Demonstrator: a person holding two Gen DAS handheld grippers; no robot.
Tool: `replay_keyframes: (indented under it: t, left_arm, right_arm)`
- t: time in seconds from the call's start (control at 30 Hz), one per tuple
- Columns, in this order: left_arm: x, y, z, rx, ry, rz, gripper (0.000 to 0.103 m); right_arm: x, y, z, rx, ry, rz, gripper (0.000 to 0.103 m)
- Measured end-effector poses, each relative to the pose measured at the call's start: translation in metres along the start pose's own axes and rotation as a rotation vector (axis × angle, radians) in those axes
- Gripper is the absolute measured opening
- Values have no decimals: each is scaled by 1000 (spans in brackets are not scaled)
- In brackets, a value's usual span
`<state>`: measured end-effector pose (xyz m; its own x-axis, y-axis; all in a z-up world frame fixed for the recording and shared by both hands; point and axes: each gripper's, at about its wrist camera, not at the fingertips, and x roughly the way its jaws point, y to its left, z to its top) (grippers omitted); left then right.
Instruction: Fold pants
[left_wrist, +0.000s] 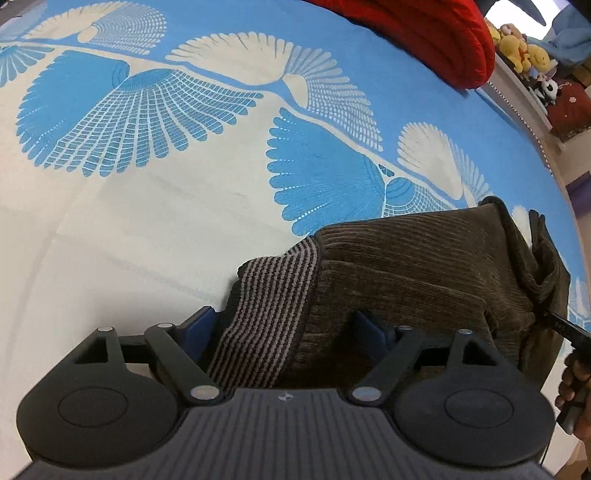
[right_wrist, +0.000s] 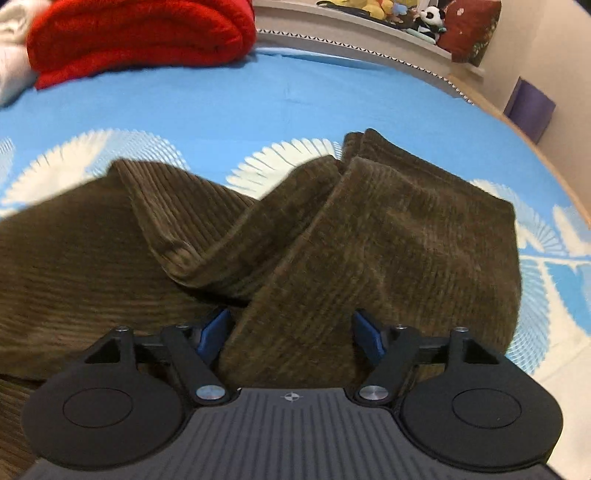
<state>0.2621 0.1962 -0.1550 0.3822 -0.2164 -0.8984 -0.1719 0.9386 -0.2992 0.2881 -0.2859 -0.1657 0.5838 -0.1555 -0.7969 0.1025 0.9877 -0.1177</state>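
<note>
Both grippers, left (left_wrist: 284, 332) and right (right_wrist: 291, 332), hang over the brown corduroy pants (right_wrist: 369, 236) lying folded over on the blue patterned bed sheet (left_wrist: 147, 221), fingers spread apart with cloth between them unclamped, apparently letting a fold settle flat.

Brown corduroy pants (right_wrist: 258, 236) lie bunched on the blue patterned bed (right_wrist: 258, 107); the right gripper (right_wrist: 291, 332) stands open over one fold.
</note>
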Motion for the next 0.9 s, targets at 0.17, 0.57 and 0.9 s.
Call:
replay_keyframes:
  t: [0.17,0.57,0.9]
  left_arm:
    - [-5,3,-5,-18,1,44,85]
    - [-47,-37,-57,247,48,106,40]
    - [-131,-39,-103,221,-57,135,6]
  right_arm:
    - [-17,-36,3,132,23,19,14]
    - [-144,-203,-69,485,13,13,6]
    - [-116,-193,-136,154,370,123,7]
